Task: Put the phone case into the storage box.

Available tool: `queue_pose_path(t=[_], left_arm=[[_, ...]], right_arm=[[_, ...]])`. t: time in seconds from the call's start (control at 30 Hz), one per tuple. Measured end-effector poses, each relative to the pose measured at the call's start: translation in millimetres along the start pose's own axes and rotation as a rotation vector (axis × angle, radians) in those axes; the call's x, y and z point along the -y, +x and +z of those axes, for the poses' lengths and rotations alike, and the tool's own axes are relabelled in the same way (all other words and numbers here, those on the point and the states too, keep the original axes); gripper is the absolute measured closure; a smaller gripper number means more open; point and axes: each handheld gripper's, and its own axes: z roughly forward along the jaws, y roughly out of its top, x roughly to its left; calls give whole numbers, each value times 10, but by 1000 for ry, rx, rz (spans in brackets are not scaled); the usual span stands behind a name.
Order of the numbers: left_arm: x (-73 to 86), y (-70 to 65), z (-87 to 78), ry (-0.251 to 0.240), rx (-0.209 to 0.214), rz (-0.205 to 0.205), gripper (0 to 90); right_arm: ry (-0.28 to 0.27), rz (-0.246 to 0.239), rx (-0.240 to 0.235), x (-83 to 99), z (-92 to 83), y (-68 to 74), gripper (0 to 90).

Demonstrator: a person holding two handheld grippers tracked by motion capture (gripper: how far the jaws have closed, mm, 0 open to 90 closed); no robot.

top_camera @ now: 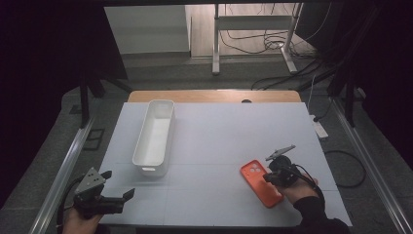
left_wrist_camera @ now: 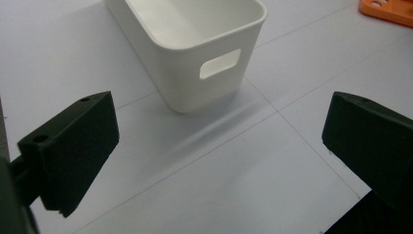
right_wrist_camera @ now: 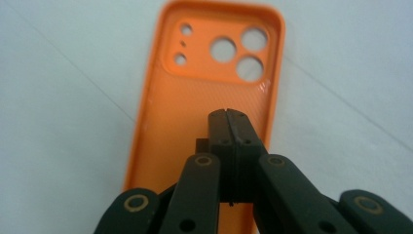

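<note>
On the white table (top_camera: 219, 141), near the right front corner, lies the orange phone case (top_camera: 260, 184), flat with its inside facing up. The right gripper (right_wrist_camera: 228, 114) sits right over its lower half with both jaws pressed together, and I cannot tell if they pinch any of it. To lift it well, 1 jaw should go under an edge. The white bin (top_camera: 155, 136) is well apart on the left. The left gripper (top_camera: 119, 184) waits wide open, holding nothing.
</note>
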Motion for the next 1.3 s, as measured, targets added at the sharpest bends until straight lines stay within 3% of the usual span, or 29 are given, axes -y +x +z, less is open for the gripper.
queue_pose_path(t=[0.07,0.3,0.4,0.6,0.77,0.8,0.83,0.97,1.3], left_arm=[[1,0,-1,-1,0,0,9],[0,-1,0,0,0,0,9],[0,-1,-1,0,0,0,9],[0,0,0,0,0,0,9],[0,-1,1,0,0,1,9],[0,-1,1,0,0,1,9],[-1,-1,2,0,1,1,9],[-2,-1,4,1,1,1,10],[-4,-3,6,3,1,3,10]], right_arm=[[-19,-1,2,6,-35,10,888],[-93,34,24,60,-181,23,724],[-131,47,41,80,-240,19,610],[-149,80,75,109,-300,21,425],[-191,95,76,114,-342,7,233],[-191,95,76,114,-342,7,233],[-194,101,92,116,-345,-1,133],[-195,123,79,124,-328,-23,24],[-216,94,81,146,-242,-52,0]])
